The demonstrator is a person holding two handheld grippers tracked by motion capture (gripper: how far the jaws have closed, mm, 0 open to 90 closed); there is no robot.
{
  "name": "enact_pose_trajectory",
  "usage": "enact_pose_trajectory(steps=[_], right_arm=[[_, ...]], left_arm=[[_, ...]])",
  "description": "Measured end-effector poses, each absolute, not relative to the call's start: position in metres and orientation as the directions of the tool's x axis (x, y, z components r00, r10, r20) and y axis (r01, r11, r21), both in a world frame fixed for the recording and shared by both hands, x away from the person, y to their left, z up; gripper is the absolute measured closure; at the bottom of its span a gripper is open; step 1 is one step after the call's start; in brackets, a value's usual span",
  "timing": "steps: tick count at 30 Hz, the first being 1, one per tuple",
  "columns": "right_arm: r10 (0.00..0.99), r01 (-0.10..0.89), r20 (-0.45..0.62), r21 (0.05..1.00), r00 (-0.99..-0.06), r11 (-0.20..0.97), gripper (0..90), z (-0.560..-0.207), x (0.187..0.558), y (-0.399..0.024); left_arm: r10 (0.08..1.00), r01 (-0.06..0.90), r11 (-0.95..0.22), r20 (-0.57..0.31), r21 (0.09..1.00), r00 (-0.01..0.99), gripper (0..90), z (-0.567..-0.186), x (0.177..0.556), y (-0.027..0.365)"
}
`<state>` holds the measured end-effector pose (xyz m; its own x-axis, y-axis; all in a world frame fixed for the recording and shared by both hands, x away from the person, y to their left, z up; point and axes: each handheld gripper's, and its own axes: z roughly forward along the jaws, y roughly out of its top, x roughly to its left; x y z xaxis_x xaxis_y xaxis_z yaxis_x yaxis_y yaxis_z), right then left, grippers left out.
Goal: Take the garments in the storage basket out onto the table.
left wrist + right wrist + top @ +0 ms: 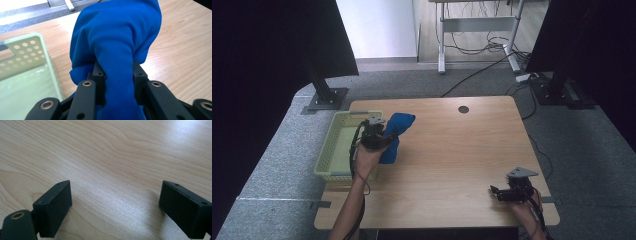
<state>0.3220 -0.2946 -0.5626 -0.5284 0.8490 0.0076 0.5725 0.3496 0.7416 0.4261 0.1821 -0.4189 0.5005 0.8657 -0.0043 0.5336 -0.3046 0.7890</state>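
A bunched blue cloth [394, 133] hangs at the left side of the wooden table [452, 150], just right of a pale yellow perforated basket [328, 155]. My left gripper [374, 134] is shut on the cloth. In the left gripper view both black jaws squeeze a thick fold of the blue cloth [117, 50], and the basket [27, 57] lies close at the left. My right gripper [504, 192] rests near the table's front right corner. In the right gripper view its jaws stand wide open over bare wood [115, 170], with my right gripper [115, 207] holding nothing.
A round cable hole [463, 109] sits at the table's far edge. Dark panels on stands [324, 95] flank both far corners. A white desk frame [477, 25] and loose cables lie on the carpet beyond.
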Motion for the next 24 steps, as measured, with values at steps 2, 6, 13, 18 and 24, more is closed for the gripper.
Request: enact_pose_trajectory(steps=[2, 6, 13, 18, 24], right_arm=[[0.849, 0.572, 0.008, 0.742, -0.528, 0.350, 10.8, -0.563, 0.322, -0.295], [0.849, 0.571, 0.007, 0.743, -0.529, 0.350, 10.8, -0.563, 0.322, -0.295], [0.848, 0.571, 0.007, 0.743, -0.529, 0.350, 10.8, -0.563, 0.322, -0.295], [0.848, 0.571, 0.007, 0.742, -0.530, 0.351, 10.8, -0.563, 0.322, -0.295], [0.848, 0.571, 0.008, 0.743, -0.531, 0.350, 10.8, -0.563, 0.322, -0.294]], left_arm=[[0.863, 0.531, -0.304, -0.008, 0.791, 0.505, 71.3, -0.420, 0.425, 0.180], [0.857, 0.529, -0.305, -0.015, 0.792, 0.516, 71.3, -0.423, 0.424, 0.173], [0.840, 0.520, -0.313, -0.024, 0.795, 0.542, 71.3, -0.426, 0.421, 0.157], [0.826, 0.511, -0.321, -0.027, 0.797, 0.562, 71.3, -0.428, 0.418, 0.144], [0.814, 0.509, -0.325, -0.038, 0.797, 0.580, 71.4, -0.434, 0.415, 0.131]])
